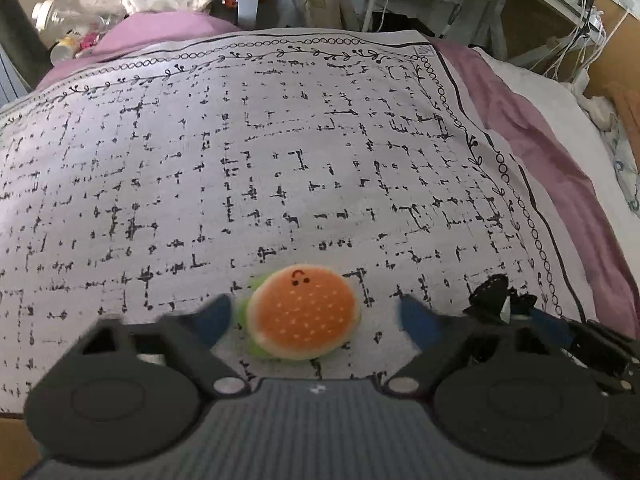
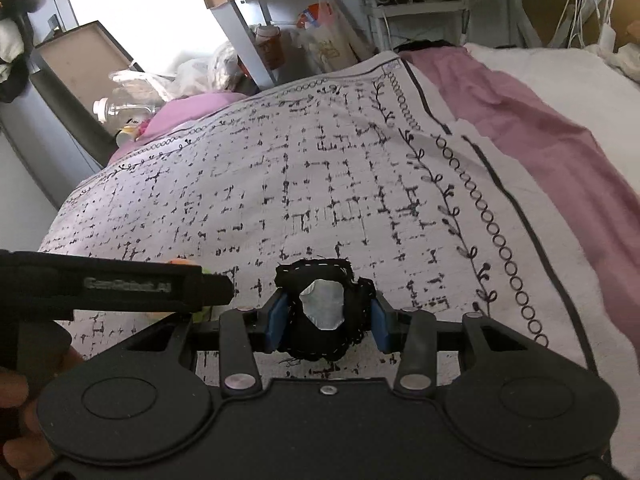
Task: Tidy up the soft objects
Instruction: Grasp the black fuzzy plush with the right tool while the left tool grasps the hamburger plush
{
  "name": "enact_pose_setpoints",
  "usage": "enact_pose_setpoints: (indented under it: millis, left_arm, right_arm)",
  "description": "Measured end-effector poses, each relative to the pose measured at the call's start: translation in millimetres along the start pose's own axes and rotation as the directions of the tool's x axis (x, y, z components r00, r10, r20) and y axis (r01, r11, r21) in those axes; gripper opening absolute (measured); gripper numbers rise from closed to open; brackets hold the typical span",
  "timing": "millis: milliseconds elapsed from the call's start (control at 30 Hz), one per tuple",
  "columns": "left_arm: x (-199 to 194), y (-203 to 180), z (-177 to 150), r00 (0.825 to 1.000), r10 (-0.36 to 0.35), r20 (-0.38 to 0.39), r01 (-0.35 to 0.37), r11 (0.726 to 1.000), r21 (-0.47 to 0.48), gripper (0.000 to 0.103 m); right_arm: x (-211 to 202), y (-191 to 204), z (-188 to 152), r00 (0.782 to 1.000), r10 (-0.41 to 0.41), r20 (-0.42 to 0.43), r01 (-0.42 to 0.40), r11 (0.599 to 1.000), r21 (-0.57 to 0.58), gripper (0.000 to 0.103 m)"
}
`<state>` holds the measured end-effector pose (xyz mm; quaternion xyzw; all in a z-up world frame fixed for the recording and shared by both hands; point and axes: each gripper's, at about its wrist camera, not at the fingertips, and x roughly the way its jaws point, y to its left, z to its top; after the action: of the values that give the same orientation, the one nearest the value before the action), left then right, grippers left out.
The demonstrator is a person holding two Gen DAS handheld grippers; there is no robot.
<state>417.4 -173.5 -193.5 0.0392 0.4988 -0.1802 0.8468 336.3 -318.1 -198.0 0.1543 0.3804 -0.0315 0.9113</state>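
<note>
Bed surface: a white cloth with black broken-grid print (image 1: 280, 140) spread over a mauve sheet (image 1: 532, 128), with a cluttered shelf and bottles behind. Soft items counted: two. One plush hamburger (image 1: 303, 317) lies flat on the cloth, bun up with a stitched face, a green felt edge showing. One black stitched plush with a grey patch (image 2: 320, 312); its shape is unclear from this angle. Left claw (image 1: 316, 318) stands wide, blue pads either side of the hamburger; the left pad looks close to or touching the green edge, the right pad apart. Right claw (image 2: 326, 320) is closed narrow on the black plush, pads pressing its sides. Handling judgement: both items look light, stuffed and compressible, not fragile, fabric giving fair friction. The hamburger is best taken across its rim at mid-height, since a squeeze there should hold it, whereas pinching the domed top could let it slip out.
</note>
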Motion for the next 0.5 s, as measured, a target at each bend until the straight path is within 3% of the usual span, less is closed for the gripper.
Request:
enact_pose_setpoints:
  millis: [33, 67, 167, 500]
  left_arm:
    - [-1.4, -0.5, 0.0, 1.000, 0.002, -0.001, -0.002, 1.000, 0.004, 0.060]
    - [-2.9, -1.2, -0.2, 1.000, 0.008, -0.005, -0.008, 1.000, 0.012, 0.054]
    - [-13.4, 3.0, -4.0, 1.000, -0.008, -0.012, 0.008, 1.000, -0.010, 0.047]
    - [-76.2, 21.0, -24.5, 1.000, -0.001, 0.028, 0.002, 1.000, -0.028, 0.047]
  right_arm:
    - [-3.3, 1.5, 1.4, 1.000, 0.003, 0.010, -0.003, 1.000, -0.004, 0.042]
    - [-6.2, 3.0, 3.0, 1.000, 0.002, 0.015, -0.002, 1.000, -0.011, 0.042]
    - [-14.9, 5.0, 5.8, 1.000, 0.012, 0.027, -0.011, 1.000, -0.019, 0.042]
    - [-54.6, 20.9, -8.4, 0.998, 0.044, 0.046, -0.041, 0.997, -0.069, 0.042]
